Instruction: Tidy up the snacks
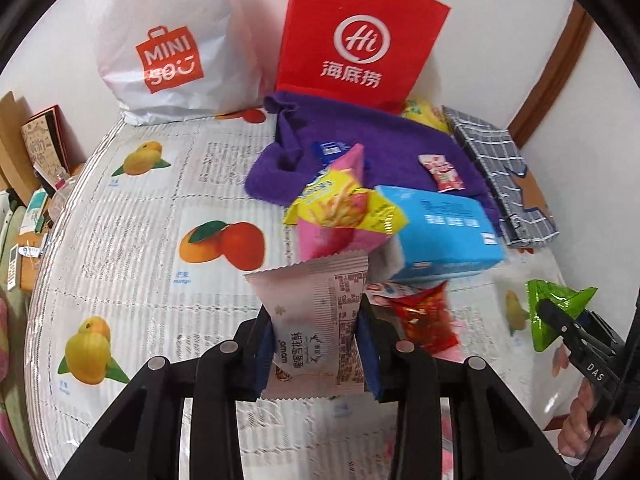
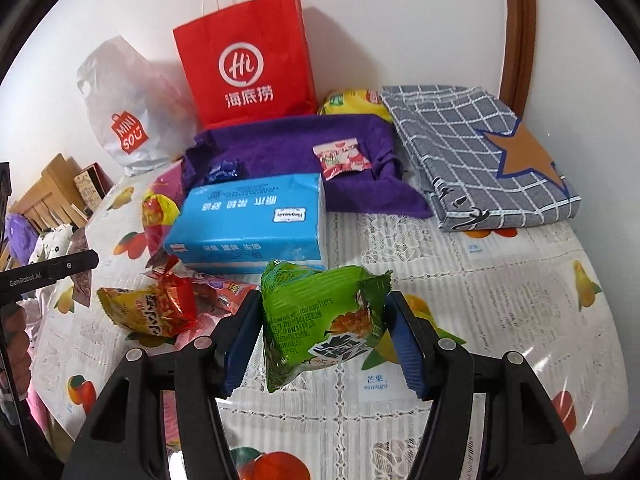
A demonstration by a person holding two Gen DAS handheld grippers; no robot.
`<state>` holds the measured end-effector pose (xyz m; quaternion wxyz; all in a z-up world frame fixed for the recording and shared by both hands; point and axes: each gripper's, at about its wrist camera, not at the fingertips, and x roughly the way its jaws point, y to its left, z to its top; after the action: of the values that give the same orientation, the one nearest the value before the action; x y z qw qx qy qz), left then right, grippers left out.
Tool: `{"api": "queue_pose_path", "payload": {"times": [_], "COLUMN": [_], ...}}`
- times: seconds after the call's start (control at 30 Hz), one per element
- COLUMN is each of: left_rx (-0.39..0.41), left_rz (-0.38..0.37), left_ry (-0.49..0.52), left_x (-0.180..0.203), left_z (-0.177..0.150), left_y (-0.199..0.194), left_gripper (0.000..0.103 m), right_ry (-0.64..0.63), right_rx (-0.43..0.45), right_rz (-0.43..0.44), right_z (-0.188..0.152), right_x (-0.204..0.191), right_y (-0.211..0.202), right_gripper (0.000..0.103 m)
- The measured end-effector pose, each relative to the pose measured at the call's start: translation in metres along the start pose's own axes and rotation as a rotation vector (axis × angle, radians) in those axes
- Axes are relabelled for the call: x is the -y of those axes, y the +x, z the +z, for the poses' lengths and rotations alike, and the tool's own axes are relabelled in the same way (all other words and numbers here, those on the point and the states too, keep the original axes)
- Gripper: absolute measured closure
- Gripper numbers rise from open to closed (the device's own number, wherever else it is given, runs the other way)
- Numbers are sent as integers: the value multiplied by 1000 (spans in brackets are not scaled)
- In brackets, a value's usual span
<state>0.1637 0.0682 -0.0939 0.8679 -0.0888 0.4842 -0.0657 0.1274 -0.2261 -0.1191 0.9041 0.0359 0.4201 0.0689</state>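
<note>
In my left wrist view the left gripper sits low in the centre with its jaws clamped on a white snack packet, a flat wrapper with crimped edges, small stars and Chinese print beside the letters "omom". Just above it lie a yellow-and-pink chip bag and a blue tissue pack, with a red wrapper below the pack. All of it rests on the fruit-print tablecloth, where I can read "mango" under the pictures.

In my right wrist view the right gripper holds a green snack bag between its blue pads, lower centre of the frame. The bag is glossy and puffy, with a photo of the food, bold dark Chinese characters, and small print I can only partly read. That same bag shows at the right edge of the left view, pinched in the other tool, which carries the letters "DAS".

Toward the top stand a white bag marked "MINISO" and a red paper bag with a "Hi" logo over three Chinese characters. In front lie a purple cloth carrying a small pink-and-white candy packet, and a folded grey checked cloth with a brown star
</note>
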Motion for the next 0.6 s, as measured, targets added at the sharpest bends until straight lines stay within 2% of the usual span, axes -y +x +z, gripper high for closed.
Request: {"api": "queue_pose_path", "payload": {"times": [0.43, 0.47, 0.5, 0.6], "left_rx": [54, 58, 64, 76], "left_rz": [-45, -49, -53, -59], "left_ry": [60, 69, 78, 100], "left_x": [41, 45, 49, 59], "left_z": [18, 20, 23, 29], "left_y": [-25, -26, -28, -30], "left_gripper": [68, 68, 68, 68], "right_ry": [-22, -24, -27, -24], "right_rx": [77, 80, 83, 72], "right_rz": [-5, -5, -2, 9], "right_z": [25, 27, 30, 38], "right_x": [-2, -3, -4, -5], "right_y": [-34, -35, -36, -32], "right_gripper": [42, 45, 54, 72]}}
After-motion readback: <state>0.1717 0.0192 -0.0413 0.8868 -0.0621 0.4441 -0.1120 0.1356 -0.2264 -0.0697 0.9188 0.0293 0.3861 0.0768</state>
